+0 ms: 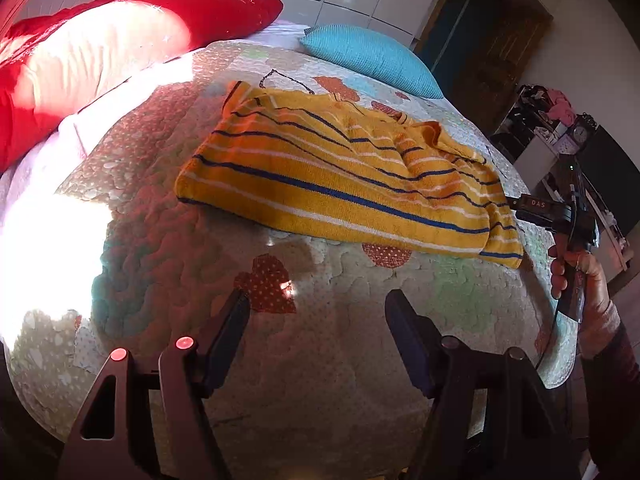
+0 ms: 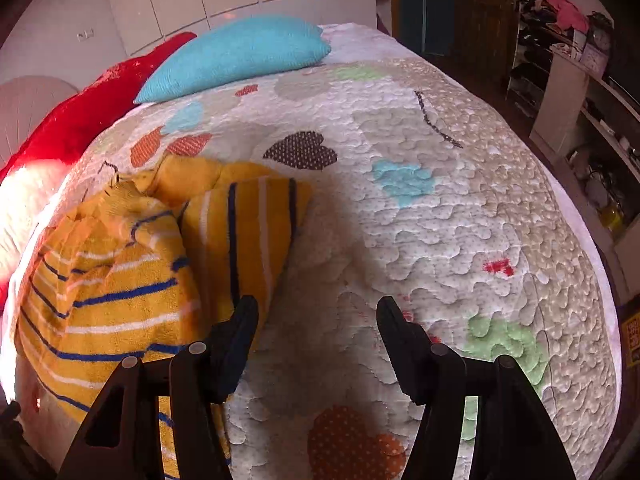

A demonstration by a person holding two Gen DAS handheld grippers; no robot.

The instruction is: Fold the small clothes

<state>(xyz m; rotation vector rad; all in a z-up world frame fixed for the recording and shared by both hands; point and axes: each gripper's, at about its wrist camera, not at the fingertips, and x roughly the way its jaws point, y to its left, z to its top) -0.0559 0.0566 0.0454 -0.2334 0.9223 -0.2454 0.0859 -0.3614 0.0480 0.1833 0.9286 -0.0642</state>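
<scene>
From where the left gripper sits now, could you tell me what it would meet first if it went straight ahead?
Probably the quilt, then the near edge of the yellow striped sweater farther on. The left gripper is open and empty; depth is uncertain.

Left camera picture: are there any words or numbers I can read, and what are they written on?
"DAS": pale letters on the dark body of the right gripper, beside the striped sweater.
The clock face on the far shelf is too small to read.
Nothing else readable.
</scene>
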